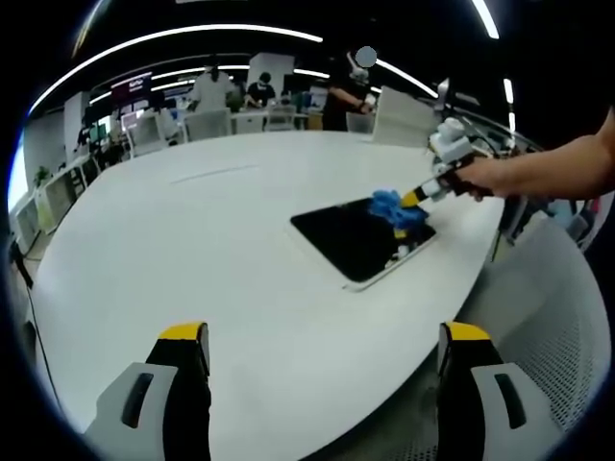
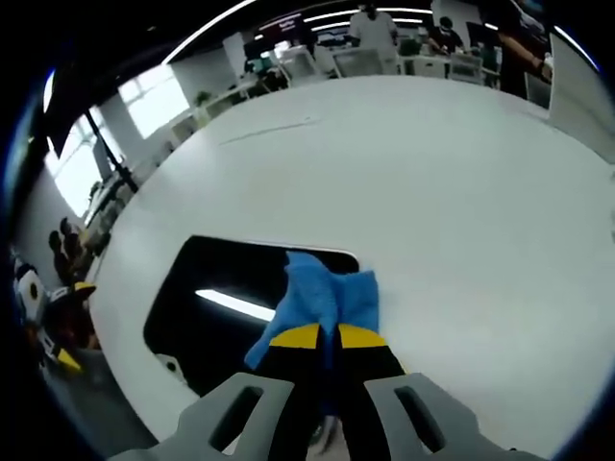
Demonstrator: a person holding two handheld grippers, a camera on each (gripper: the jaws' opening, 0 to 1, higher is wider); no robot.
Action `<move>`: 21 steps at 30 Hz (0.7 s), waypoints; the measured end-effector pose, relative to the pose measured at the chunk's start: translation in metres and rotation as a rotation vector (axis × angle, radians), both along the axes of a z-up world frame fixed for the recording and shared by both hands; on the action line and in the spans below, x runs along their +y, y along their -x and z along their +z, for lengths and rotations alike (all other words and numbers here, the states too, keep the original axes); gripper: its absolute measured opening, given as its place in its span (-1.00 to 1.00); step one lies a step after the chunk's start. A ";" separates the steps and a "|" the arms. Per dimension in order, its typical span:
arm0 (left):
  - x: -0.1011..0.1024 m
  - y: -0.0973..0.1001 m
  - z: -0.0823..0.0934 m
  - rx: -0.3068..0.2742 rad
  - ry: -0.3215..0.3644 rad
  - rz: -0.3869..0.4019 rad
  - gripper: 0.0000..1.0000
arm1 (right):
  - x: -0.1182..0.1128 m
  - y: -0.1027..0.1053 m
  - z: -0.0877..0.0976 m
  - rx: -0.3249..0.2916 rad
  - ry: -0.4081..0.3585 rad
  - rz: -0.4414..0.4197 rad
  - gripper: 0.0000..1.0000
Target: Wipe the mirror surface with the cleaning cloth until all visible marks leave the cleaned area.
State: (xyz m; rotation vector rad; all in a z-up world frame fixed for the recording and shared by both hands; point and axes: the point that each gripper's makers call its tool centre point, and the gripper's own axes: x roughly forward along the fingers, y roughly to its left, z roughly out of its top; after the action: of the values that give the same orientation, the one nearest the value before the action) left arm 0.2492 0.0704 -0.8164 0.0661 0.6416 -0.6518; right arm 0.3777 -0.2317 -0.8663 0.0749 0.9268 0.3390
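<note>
**Mirror under the cloth on a white table**

Mirror (image 2: 221, 298), a dark rectangular panel with a pale frame, lies flat on the large white table (image 1: 192, 250), close to the table's edge on your side. Its glass reflects a bright strip of ceiling light. Your right gripper (image 2: 327, 336) is clenched on the blue cleaning cloth (image 2: 322, 293), its yellow-tipped jaws pinched together with the fabric bunched between them, and the cloth is pressed against the mirror's far corner, part of it spilling over the frame. In the left gripper view, you see the same scene from across the table: your hand (image 1: 500, 176) reaches in from the right, holding that gripper down at the cloth (image 1: 396, 208) on the mirror (image 1: 360, 240). Your left gripper (image 1: 322, 336) hangs released above bare tabletop, jaws well apart, grasping nothing and well away from the mirror. Beyond the table, people (image 1: 336, 91) stand and sit among white chairs (image 1: 207, 123) and desks under long ceiling strip lights (image 1: 183, 36).
</note>
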 end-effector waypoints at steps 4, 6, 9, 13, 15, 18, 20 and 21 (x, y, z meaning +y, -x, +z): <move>0.000 0.000 -0.001 0.000 -0.001 -0.002 0.98 | 0.000 0.003 0.000 0.004 0.003 0.001 -0.99; -0.001 0.000 0.000 0.001 0.000 -0.003 0.98 | 0.000 0.004 -0.001 0.003 0.008 0.007 -0.99; -0.001 0.000 -0.001 0.003 -0.001 -0.005 0.98 | 0.001 0.006 -0.001 0.001 0.013 0.012 -0.99; -0.002 0.001 -0.001 0.005 -0.001 -0.008 0.98 | 0.000 0.007 0.000 0.002 0.010 0.006 -0.99; -0.002 0.001 -0.001 0.006 -0.002 -0.009 0.98 | 0.000 0.008 -0.001 0.003 0.007 0.001 -0.99; -0.001 0.001 -0.002 0.006 -0.004 -0.009 0.98 | 0.000 0.010 -0.001 0.009 0.001 -0.005 -0.99; -0.002 0.001 -0.002 0.006 -0.004 -0.008 0.98 | 0.000 0.011 -0.001 0.009 -0.002 -0.007 -0.99; -0.001 0.001 -0.002 0.006 -0.004 -0.009 0.98 | 0.000 0.012 -0.001 0.009 -0.005 -0.009 -1.00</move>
State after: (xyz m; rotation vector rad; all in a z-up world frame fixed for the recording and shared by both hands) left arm 0.2482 0.0689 -0.8179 0.0711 0.6488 -0.6592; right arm 0.3653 -0.2318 -0.8671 0.0848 0.9339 0.3332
